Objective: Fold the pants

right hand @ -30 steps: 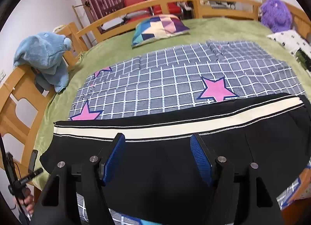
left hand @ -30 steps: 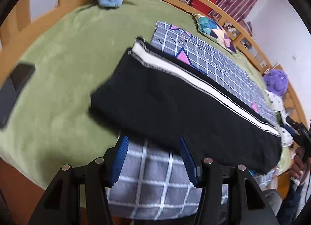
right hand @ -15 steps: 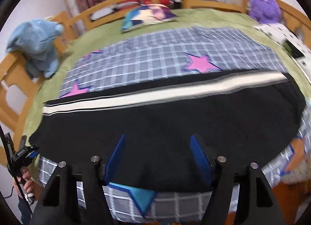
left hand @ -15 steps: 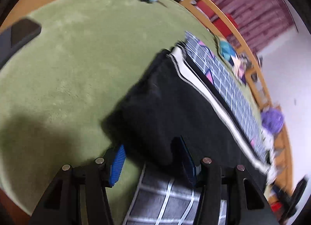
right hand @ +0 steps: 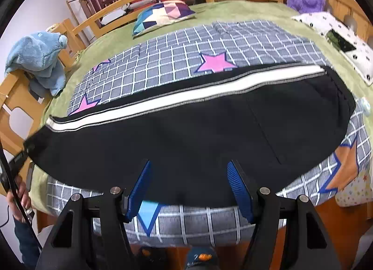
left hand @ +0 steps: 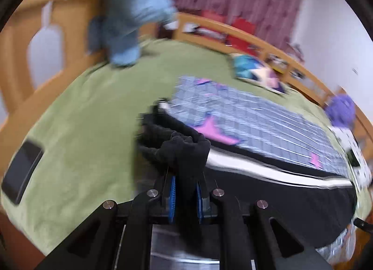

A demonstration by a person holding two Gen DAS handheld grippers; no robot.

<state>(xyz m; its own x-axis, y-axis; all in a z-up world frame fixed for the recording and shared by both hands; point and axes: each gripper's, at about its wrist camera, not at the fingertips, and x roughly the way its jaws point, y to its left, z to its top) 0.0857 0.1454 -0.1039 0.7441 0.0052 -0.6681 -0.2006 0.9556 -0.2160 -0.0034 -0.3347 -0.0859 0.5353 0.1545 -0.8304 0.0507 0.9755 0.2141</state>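
Pants [right hand: 186, 127], black with a white side stripe, lie lengthwise across a grey checked quilt [right hand: 191, 50] on a green bed [left hand: 88, 116]. One end is bunched and raised between the blue pads [left hand: 172, 196] of the left gripper [left hand: 185, 196], whose jaws are pinched nearly together on that black fabric; this view is blurred. The right gripper [right hand: 190, 190] has its jaws spread wide and grips nothing; the pants' near edge lies between and just beyond its fingertips, though contact cannot be told. A blue plush [right hand: 37, 57] hangs on the wooden rail [right hand: 14, 97].
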